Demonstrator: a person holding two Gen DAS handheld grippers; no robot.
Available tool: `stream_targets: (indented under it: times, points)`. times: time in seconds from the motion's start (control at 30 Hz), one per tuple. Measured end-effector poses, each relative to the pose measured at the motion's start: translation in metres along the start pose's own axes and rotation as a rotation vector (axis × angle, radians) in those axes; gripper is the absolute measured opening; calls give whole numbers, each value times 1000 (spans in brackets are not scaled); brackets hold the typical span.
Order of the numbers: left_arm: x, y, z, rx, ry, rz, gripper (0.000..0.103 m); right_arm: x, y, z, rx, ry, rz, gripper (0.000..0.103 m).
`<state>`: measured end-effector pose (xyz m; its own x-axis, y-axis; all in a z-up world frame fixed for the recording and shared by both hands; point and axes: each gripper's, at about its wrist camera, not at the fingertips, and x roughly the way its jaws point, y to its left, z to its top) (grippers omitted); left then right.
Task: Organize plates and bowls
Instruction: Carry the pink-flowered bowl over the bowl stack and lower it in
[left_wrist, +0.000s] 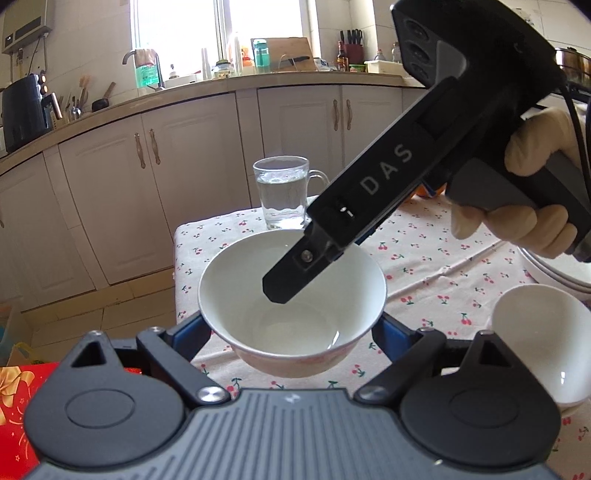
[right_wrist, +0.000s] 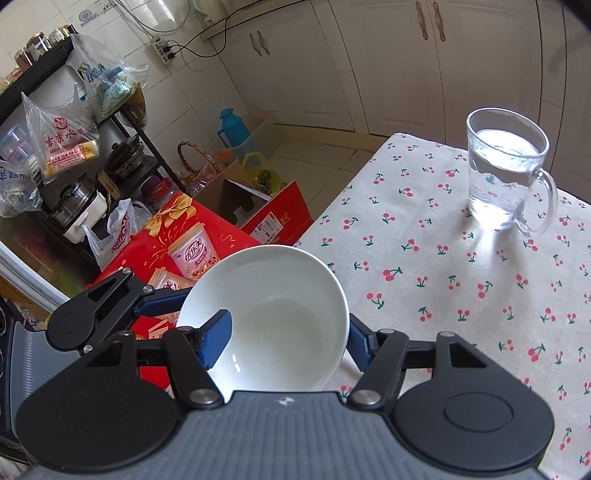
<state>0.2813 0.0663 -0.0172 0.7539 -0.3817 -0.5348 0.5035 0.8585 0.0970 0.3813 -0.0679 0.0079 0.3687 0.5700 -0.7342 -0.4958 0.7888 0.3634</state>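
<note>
A white bowl (left_wrist: 291, 295) hangs above the cherry-print tablecloth (left_wrist: 424, 266), near the table's left edge. My left gripper (left_wrist: 291, 328) holds it from outside, one blue finger on each side of its wall. My right gripper (left_wrist: 295, 280) comes in from the upper right. One of its fingers (right_wrist: 216, 338) sits inside the bowl (right_wrist: 273, 325) and the other outside the right wall, clamped on the rim. A second white bowl (left_wrist: 543, 332) stands on the cloth at the right. A white plate's rim (left_wrist: 554, 269) shows behind it.
A glass mug of water (left_wrist: 282, 192) stands on the cloth behind the bowl, also in the right wrist view (right_wrist: 506, 173). Red gift boxes (right_wrist: 192, 240) and a cluttered shelf (right_wrist: 74, 147) are on the floor left of the table. Kitchen cabinets (left_wrist: 184, 177) stand behind.
</note>
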Motion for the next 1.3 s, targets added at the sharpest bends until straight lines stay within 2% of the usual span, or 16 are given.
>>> stream_targets:
  times: [0.67,1.0,1.3]
  points:
    - [-75,-79,15,34,-19,-41,93,-111,29,-76,-40,-79,-13,71]
    - [-78,-113,12,51,-7,-91,93,-141,26,-113,-35,-86,-64,71]
    - [-65,-128,4,39,37,-141,93,-146,15,-138,-12,-77,-100,71]
